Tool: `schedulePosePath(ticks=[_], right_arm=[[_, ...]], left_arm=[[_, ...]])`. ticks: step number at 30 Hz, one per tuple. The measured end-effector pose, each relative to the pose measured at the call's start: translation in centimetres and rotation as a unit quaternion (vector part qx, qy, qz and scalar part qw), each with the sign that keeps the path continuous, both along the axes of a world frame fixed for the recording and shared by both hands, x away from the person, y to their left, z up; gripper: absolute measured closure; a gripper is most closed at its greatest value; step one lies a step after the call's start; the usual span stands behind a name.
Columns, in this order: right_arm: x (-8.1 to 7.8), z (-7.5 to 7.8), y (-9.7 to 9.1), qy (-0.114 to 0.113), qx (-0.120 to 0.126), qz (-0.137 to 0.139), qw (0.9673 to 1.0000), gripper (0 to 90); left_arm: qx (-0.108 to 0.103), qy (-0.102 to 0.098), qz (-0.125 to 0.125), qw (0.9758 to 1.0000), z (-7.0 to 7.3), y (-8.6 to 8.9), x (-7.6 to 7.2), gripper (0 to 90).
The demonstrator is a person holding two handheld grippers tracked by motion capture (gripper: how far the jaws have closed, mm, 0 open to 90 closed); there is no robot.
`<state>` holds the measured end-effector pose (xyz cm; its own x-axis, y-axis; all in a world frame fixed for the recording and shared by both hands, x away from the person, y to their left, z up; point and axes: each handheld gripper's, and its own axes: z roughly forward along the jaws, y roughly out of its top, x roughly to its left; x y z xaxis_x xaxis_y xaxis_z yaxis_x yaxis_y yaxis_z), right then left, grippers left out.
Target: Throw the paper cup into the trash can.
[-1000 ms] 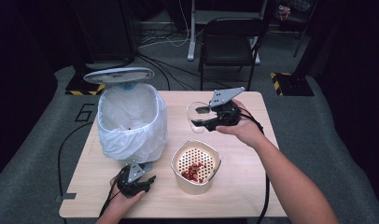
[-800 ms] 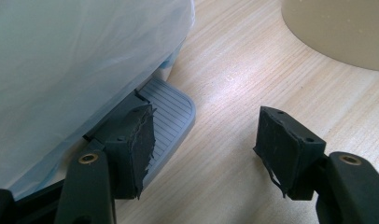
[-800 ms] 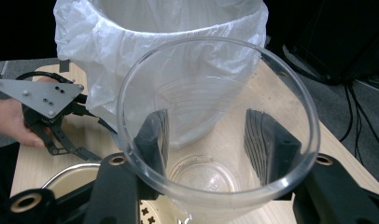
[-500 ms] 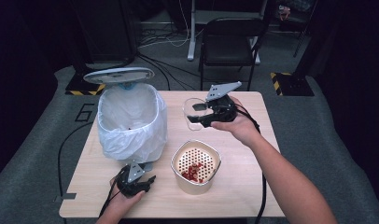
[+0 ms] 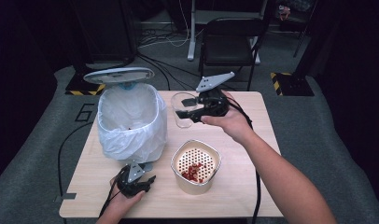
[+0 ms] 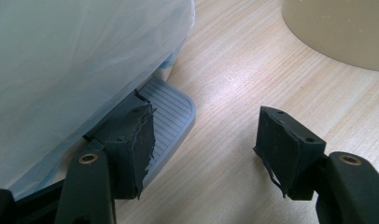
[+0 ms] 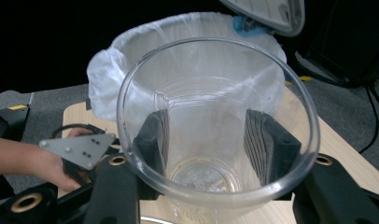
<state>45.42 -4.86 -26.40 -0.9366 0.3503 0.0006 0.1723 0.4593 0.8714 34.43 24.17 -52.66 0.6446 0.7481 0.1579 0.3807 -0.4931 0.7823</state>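
A clear plastic cup [image 5: 183, 108] hangs above the table's far middle, my right gripper [image 5: 190, 112] shut on its sides. In the right gripper view the cup [image 7: 201, 112] sits between both pads, empty but for a few drops, its mouth facing the bin [image 7: 131, 60]. The white-bagged pedal bin [image 5: 131, 119] stands at the left with its lid [image 5: 118, 74] raised. My left gripper [image 5: 148, 179] rests low at the bin's foot. Its jaws stand apart around nothing [image 6: 206, 144], one jaw lying on the grey pedal [image 6: 171, 105].
A cream bowl [image 5: 195, 184] with a perforated insert holding red scraps [image 5: 192, 170] stands near the table's front middle, beside the left gripper. Cables trail off the table edges. A folding chair [image 5: 234, 37] stands behind the table.
My right gripper has lifted the cup and carried it left, closer to the bin's rim. The left gripper has stayed on the pedal and the lid remains up.
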Motion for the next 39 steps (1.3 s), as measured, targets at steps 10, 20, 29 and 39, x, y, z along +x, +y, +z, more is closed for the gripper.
schedulePosePath(ticks=[10,20,29,39], right_arm=[[-0.5,3.3,3.6,-0.004,0.002,0.011,0.9999,50.4],[0.6,3.3,8.1,0.0,0.0,0.017,0.9999,50.2],[1.7,2.0,10.7,0.012,-0.007,0.016,0.9998,49.8],[2.6,0.8,12.4,0.013,0.001,0.002,0.9999,49.2]], left_arm=[[0.002,0.01,-0.005,0.9999,0.1,0.1,0.0,37.2],[-0.001,0.011,-0.004,0.9999,0.1,0.1,0.0,37.2],[0.001,0.01,-0.004,0.9999,0.1,0.1,0.0,37.1],[0.002,0.009,-0.004,0.9999,0.1,0.1,0.0,37.2]])
